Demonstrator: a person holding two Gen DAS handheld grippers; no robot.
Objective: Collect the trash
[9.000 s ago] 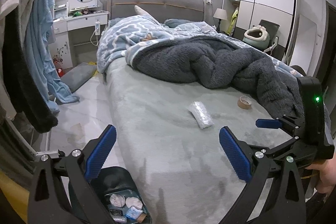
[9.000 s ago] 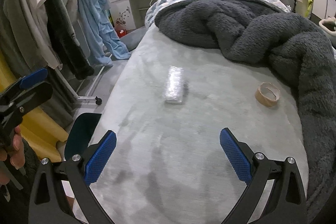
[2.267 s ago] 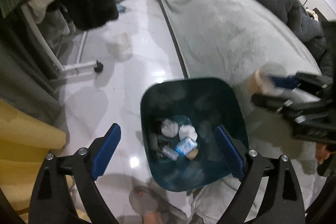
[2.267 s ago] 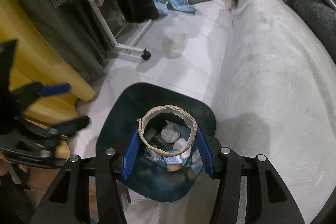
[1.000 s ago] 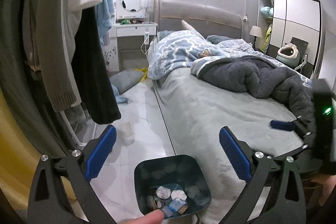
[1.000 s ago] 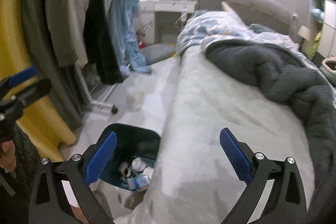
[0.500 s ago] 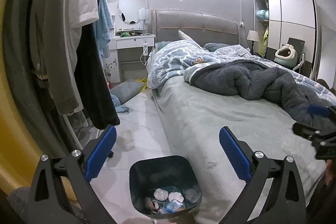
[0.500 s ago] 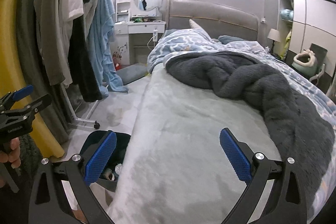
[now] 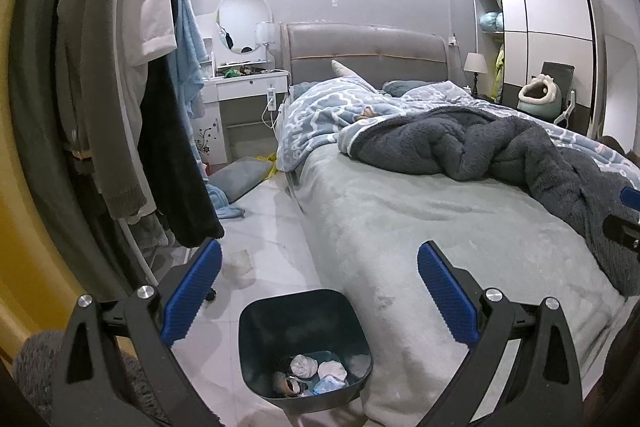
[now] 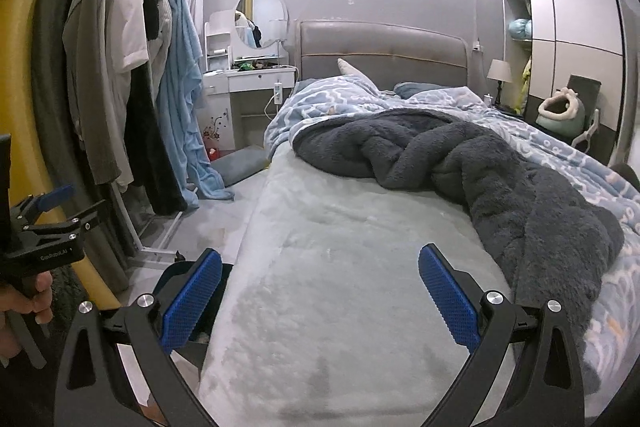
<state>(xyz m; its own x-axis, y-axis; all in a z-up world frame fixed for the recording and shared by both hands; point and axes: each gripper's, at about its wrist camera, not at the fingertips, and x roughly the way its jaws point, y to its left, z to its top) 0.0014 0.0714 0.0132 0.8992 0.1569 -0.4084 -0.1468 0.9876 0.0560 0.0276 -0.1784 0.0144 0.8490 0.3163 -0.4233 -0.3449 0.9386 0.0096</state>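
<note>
A dark teal trash bin (image 9: 260, 319) stands on the floor by the bed's foot corner, with crumpled tissues and wrappers (image 9: 316, 371) at its bottom. My left gripper (image 9: 318, 295) hangs open above the bin, nothing between its blue pads. My right gripper (image 10: 320, 297) is open too, over the grey bed sheet (image 10: 340, 247), with nothing in it. Only the bin's edge (image 10: 176, 273) shows behind the right gripper's left finger. The left gripper (image 10: 60, 219) also appears at the far left of the right wrist view, in a hand.
A dark fuzzy blanket (image 10: 480, 171) and a blue patterned duvet (image 9: 328, 111) lie bunched on the bed. A clothes rack (image 9: 132, 131) with hanging garments stands left of the bin. A white dresser (image 10: 248, 83) and a wardrobe (image 9: 552, 39) line the far walls.
Over nine seconds the plastic wrapper and tape roll left the bed; the right gripper held the roll over the bin, then opened. Both grippers have since lifted toward the bed.
</note>
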